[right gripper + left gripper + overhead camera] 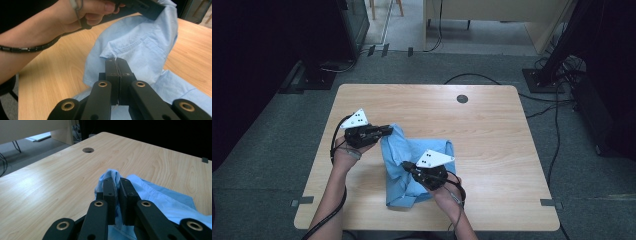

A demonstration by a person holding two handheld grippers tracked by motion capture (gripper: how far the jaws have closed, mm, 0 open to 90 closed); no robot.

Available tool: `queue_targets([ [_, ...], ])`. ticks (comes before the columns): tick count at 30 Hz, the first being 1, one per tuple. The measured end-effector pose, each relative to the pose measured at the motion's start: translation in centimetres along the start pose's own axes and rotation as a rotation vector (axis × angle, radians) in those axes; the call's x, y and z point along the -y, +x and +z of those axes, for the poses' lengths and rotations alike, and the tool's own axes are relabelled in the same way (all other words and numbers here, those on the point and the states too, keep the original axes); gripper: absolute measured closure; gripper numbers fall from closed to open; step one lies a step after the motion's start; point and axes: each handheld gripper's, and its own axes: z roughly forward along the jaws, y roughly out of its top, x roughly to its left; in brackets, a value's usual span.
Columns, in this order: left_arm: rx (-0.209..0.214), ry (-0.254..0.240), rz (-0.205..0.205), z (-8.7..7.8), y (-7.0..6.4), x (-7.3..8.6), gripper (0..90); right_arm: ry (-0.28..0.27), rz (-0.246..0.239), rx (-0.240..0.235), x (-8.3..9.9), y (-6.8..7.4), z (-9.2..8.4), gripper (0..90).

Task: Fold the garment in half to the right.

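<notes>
Your light blue shirt (417,167) lies crumpled on the wooden desk (492,135), toward the near left of its middle, partly folded over on itself. No brand, label or readable writing shows on the cloth, the desk or the tongs. No containers sit on the desk; a round cable hole (462,98) is cut into the top near the far edge, well apart from the shirt.

Your left tongs (117,183) are clamped on the shirt: in the left gripper view a fold of blue cloth is pinched between the two black jaws and bulges out past their tips. In the high view these tongs sit at the far left corner of the shirt, with the grey three-cornered plate (355,119) on top.

Your right tongs (116,62) are pressed together on a seamed edge of the shirt; in the right gripper view the jaws meet with the thin hem caught at their tips. In the high view they sit over the near middle of the shirt, pointing toward its left side.

The right gripper view also shows your left hand (85,13) holding its tongs above, with shirt cloth draped from it down to the desk. A black cable (27,47) runs along your left forearm.
</notes>
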Motion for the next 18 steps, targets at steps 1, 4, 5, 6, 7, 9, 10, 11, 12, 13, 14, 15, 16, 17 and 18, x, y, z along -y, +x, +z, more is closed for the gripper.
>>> queue_targets([
  [1,0.004,-0.002,-0.002,0.2,0.0,0.1,84.5,0.009,0.002,0.0,0.1,-0.1,0.0,89.6],
  [4,0.008,-0.005,-0.001,0.6,0.1,0.5,84.5,0.028,-0.012,0.018,0.3,-0.2,0.0,89.5],
  [5,0.011,-0.007,-0.006,0.7,0.2,0.5,84.4,0.03,-0.012,0.021,0.4,-0.3,-0.1,89.5],
  [6,0.015,-0.008,-0.006,0.9,0.2,0.6,84.4,0.034,-0.01,0.018,0.4,-0.3,-0.1,89.5],
  [7,0.015,-0.008,-0.006,1.0,0.2,0.7,84.4,0.037,-0.018,0.023,0.5,-0.3,-0.1,89.5],
  [9,0.019,-0.007,-0.009,1.2,0.2,0.8,84.3,0.047,-0.031,0.029,0.6,-0.4,-0.1,89.5],
  [10,0.019,-0.008,-0.007,1.4,0.1,0.9,84.3,0.05,-0.035,0.035,0.7,-0.4,-0.2,89.5],
  [11,0.021,-0.006,-0.008,1.5,0.1,0.9,84.3,0.055,-0.038,0.036,0.8,-0.4,-0.2,89.5],
  [12,0.021,-0.003,-0.005,1.7,0.0,0.9,84.2,0.059,-0.036,0.041,0.9,-0.4,-0.2,89.4],
  [13,0.025,-0.002,-0.002,1.9,0.0,1.0,84.2,0.067,-0.035,0.044,1.0,-0.5,-0.3,89.5],
  [14,0.027,0.001,-0.003,2.1,-0.1,1.0,84.2,0.072,-0.039,0.051,1.2,-0.6,-0.3,89.5],
  [15,0.027,0.001,-0.003,2.1,-0.1,1.0,84.2,0.072,-0.039,0.051,1.2,-0.6,-0.3,89.5],
  [16,0.031,0.001,-0.007,2.2,-0.2,1.1,84.2,0.079,-0.03,0.055,1.4,-0.7,-0.4,89.5],
  [17,0.033,0.002,-0.01,2.4,-0.2,1.1,84.2,0.082,-0.028,0.059,1.6,-0.7,-0.5,89.5],
  [18,0.036,0.004,-0.012,2.6,-0.2,1.1,84.2,0.083,-0.027,0.06,1.7,-0.8,-0.5,89.4],
])
